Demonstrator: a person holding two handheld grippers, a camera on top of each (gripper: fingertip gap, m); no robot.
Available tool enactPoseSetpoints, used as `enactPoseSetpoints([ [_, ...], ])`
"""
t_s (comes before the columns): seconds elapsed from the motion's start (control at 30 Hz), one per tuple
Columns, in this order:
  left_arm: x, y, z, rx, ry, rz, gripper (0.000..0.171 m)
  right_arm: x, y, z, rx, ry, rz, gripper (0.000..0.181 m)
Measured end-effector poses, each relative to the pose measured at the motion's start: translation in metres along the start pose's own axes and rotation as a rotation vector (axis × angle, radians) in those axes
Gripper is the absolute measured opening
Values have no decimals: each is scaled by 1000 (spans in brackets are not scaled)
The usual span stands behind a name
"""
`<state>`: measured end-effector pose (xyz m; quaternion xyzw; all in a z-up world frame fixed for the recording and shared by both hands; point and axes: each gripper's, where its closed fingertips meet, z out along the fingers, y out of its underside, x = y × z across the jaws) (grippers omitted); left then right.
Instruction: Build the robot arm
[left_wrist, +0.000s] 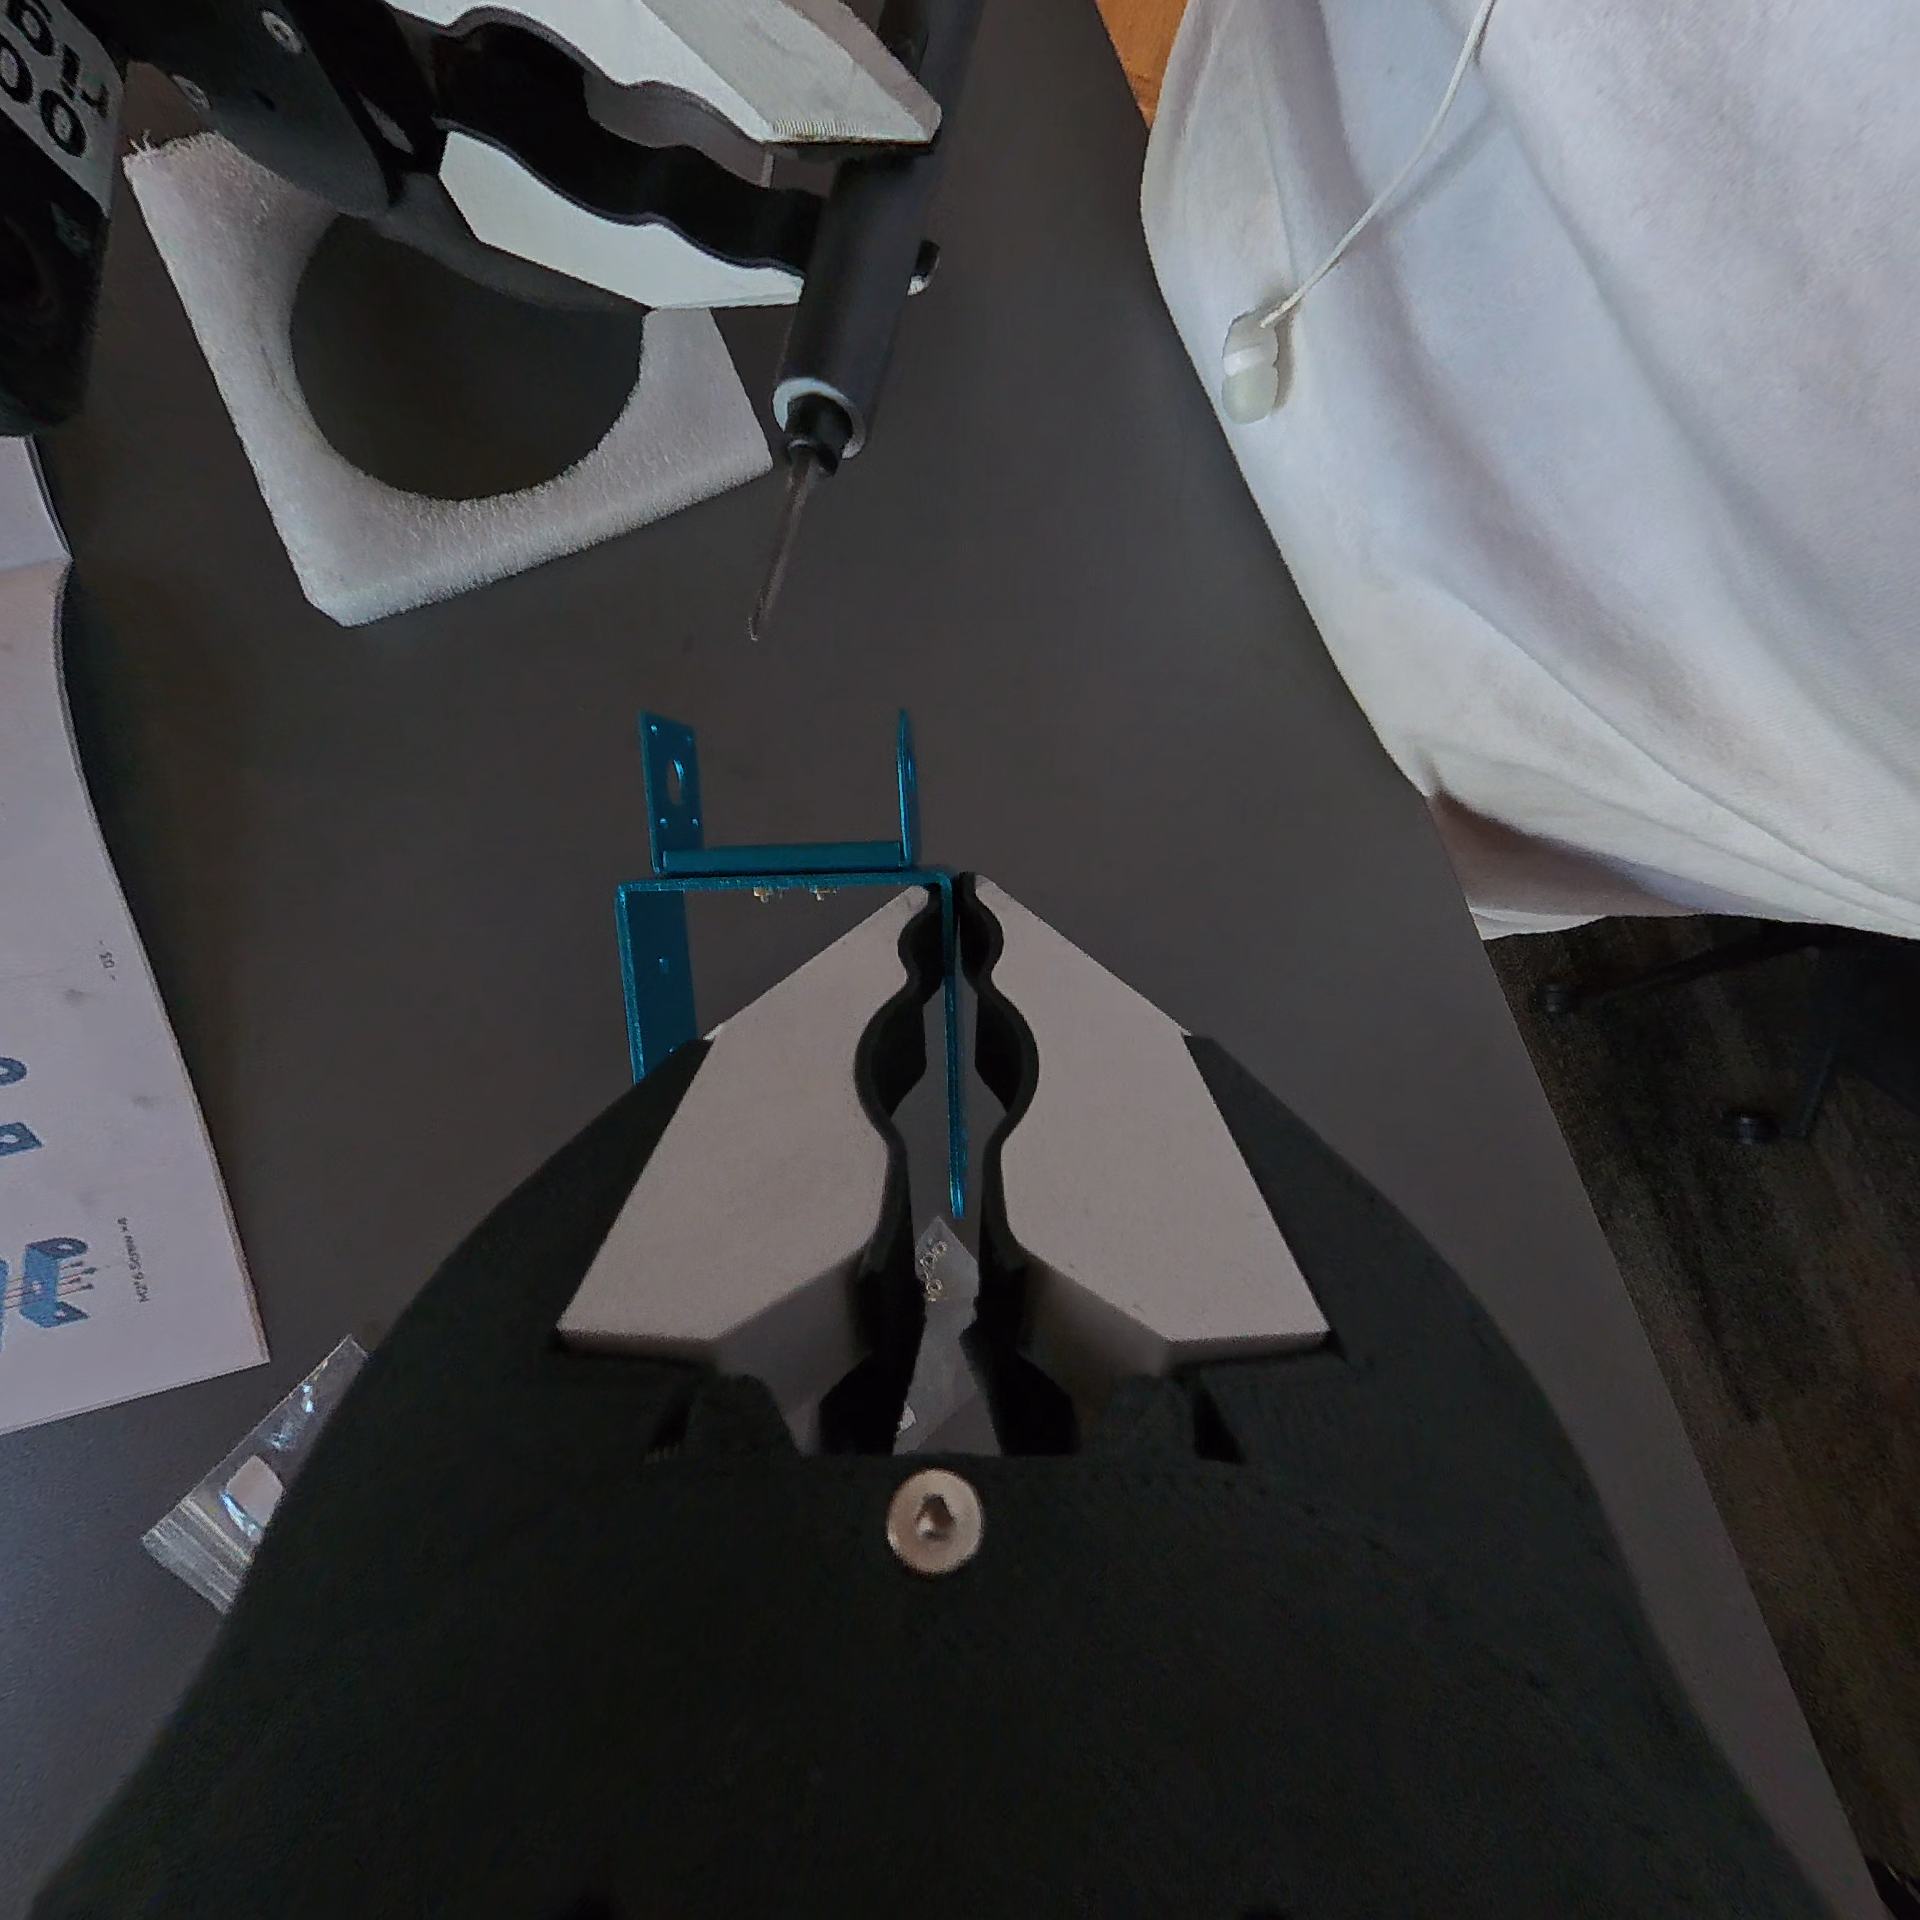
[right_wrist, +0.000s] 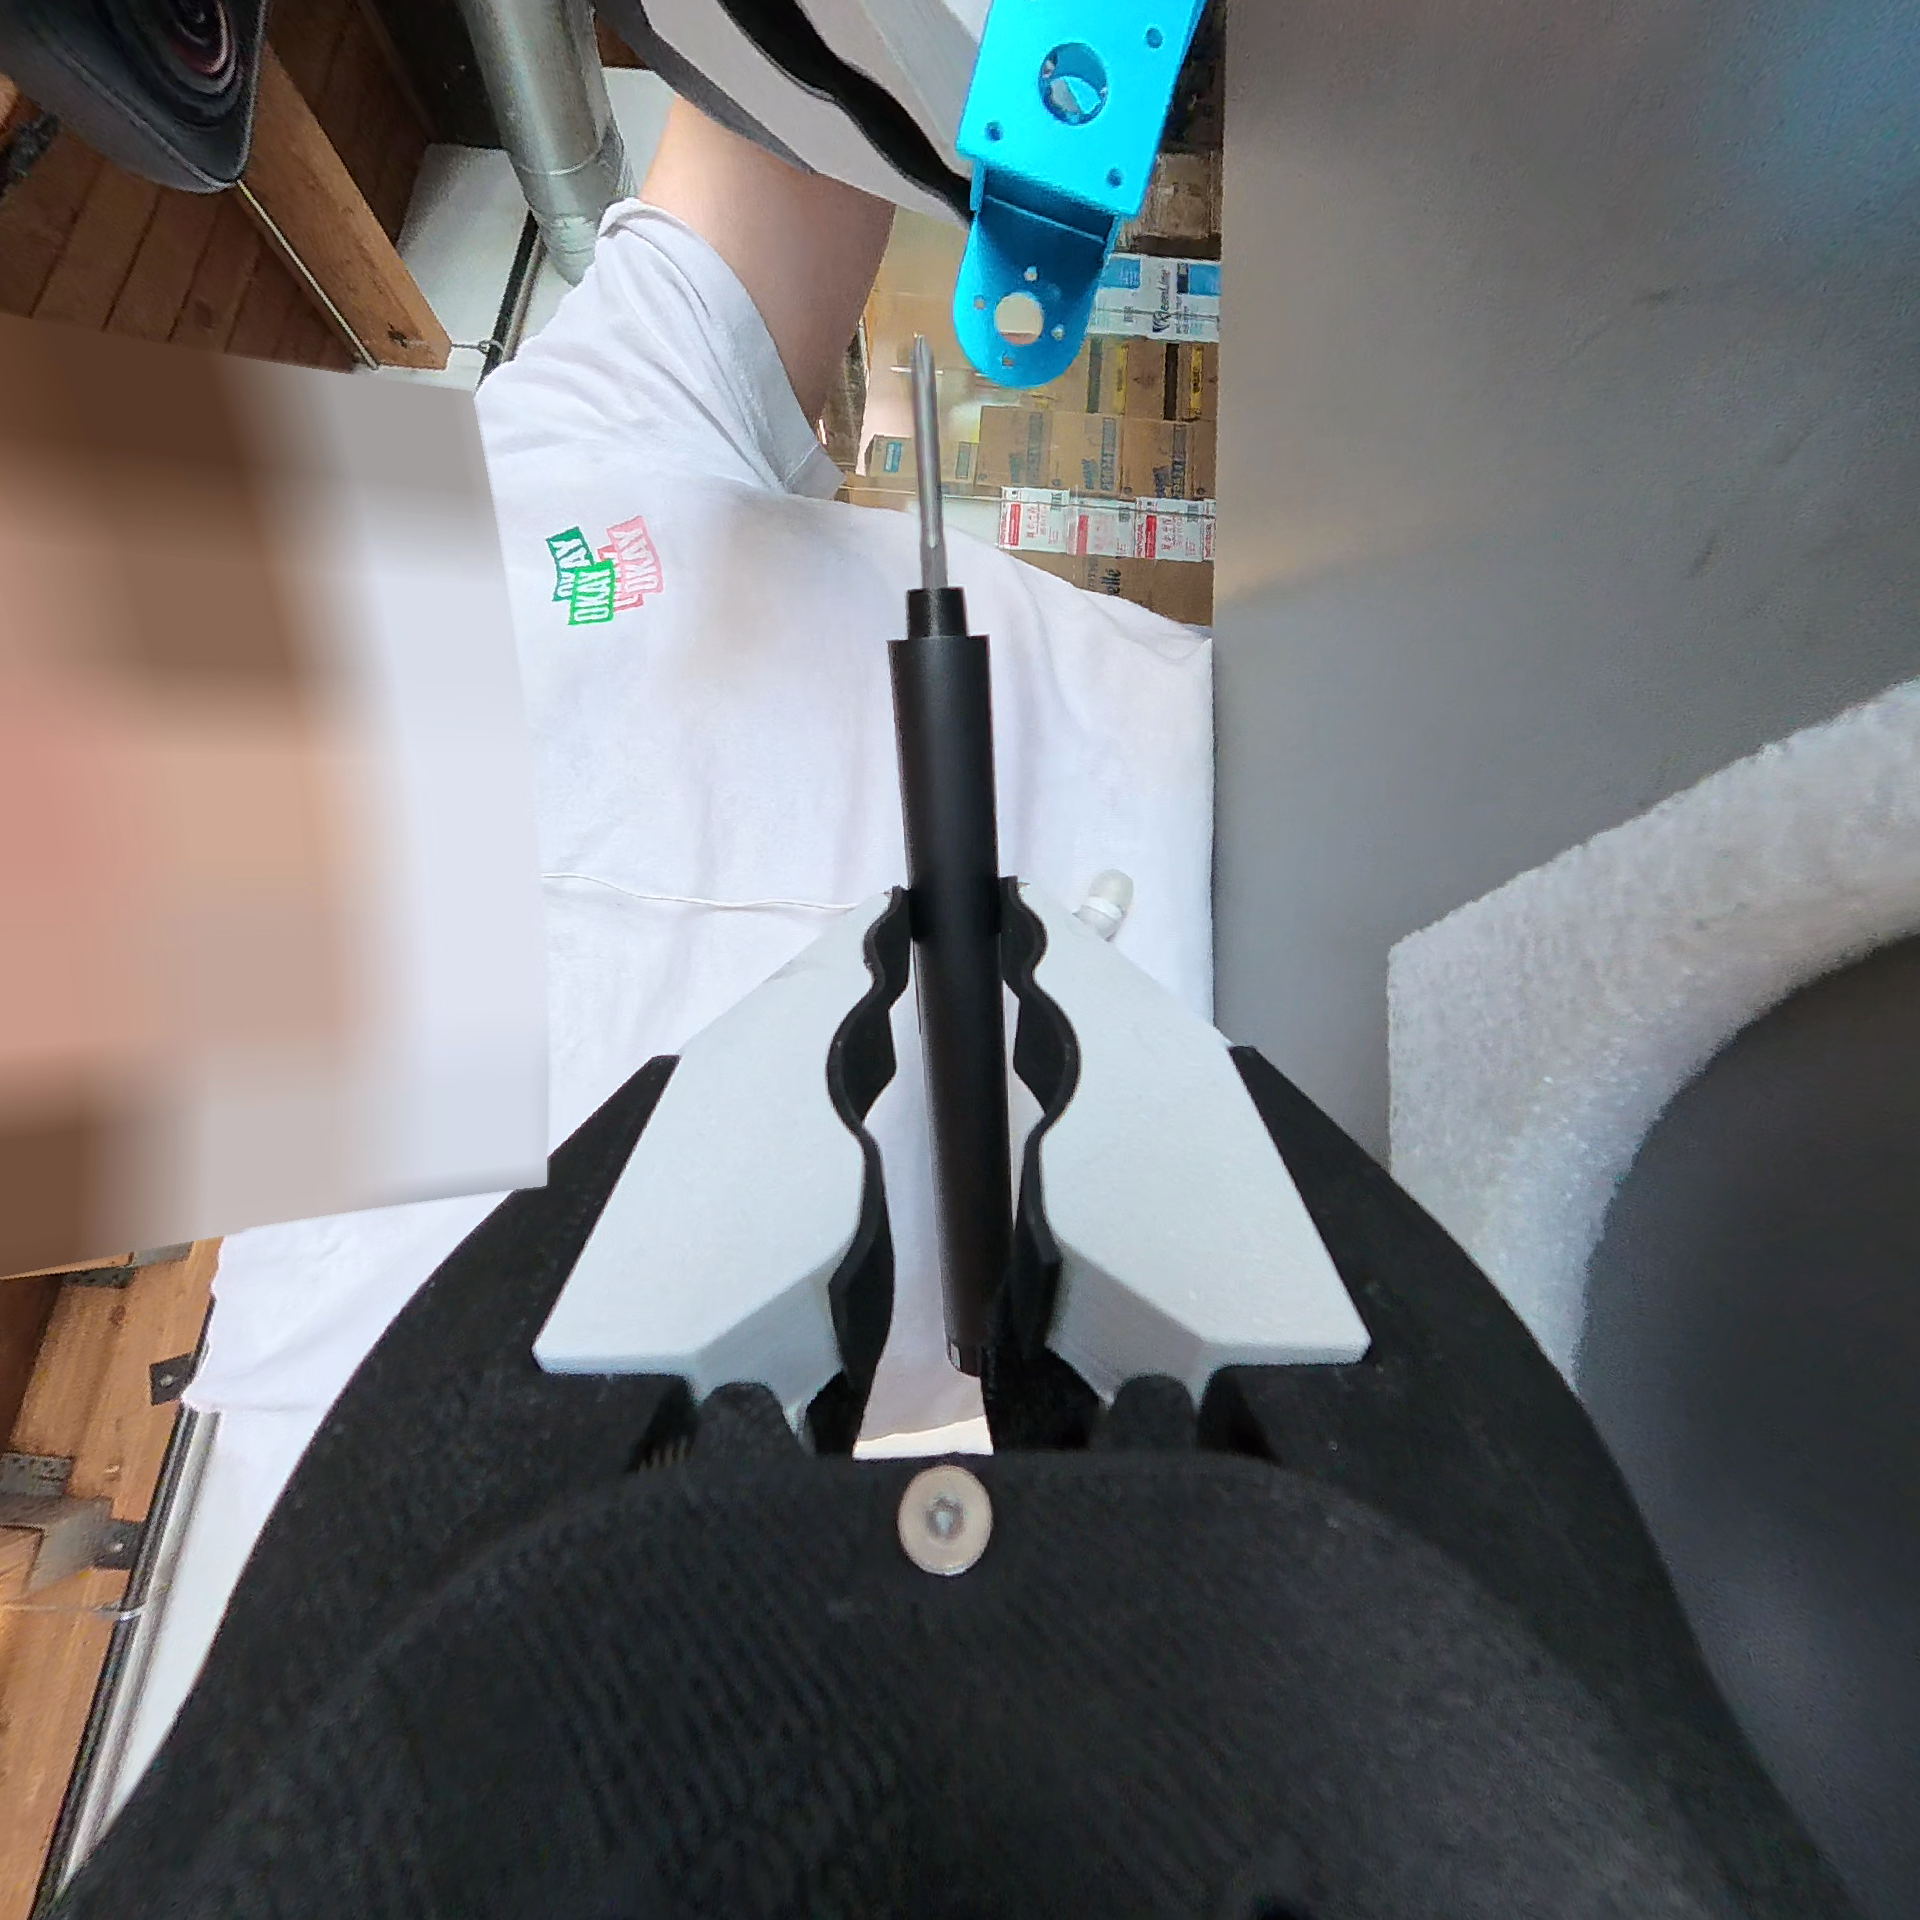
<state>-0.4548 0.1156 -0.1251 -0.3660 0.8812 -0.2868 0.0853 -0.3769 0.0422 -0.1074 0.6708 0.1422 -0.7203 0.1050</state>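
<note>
My left gripper (left_wrist: 954, 894) is shut on one wall of a blue metal bracket assembly (left_wrist: 779, 862), two U-shaped pieces joined back to back, held above the dark table (left_wrist: 1039, 644). My right gripper (right_wrist: 954, 896) is shut on a black screwdriver (right_wrist: 951, 935) with a thin silver bit. In the left wrist view the right gripper (left_wrist: 852, 197) comes in from the top and the screwdriver (left_wrist: 842, 312) points down at the bracket, its tip a short way above it. In the right wrist view the blue bracket (right_wrist: 1049, 208) hangs just beyond the bit tip.
A white foam block (left_wrist: 499, 488) with a round hole lies on the table; it also shows in the right wrist view (right_wrist: 1662, 935). A printed instruction sheet (left_wrist: 94, 1039) and a small clear plastic bag (left_wrist: 249, 1475) lie at left. A person in a white shirt (left_wrist: 1558, 416) stands at the table's right edge. The tips of one gripper are about 12 cm away from the tips of the other.
</note>
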Motion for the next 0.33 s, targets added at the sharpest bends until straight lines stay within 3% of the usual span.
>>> enactPoseSetpoints([
  [0.33, -3, -4, 0, -13, 28, 17, 0, 0, 0, -4, -30, 9, 7, 15],
])
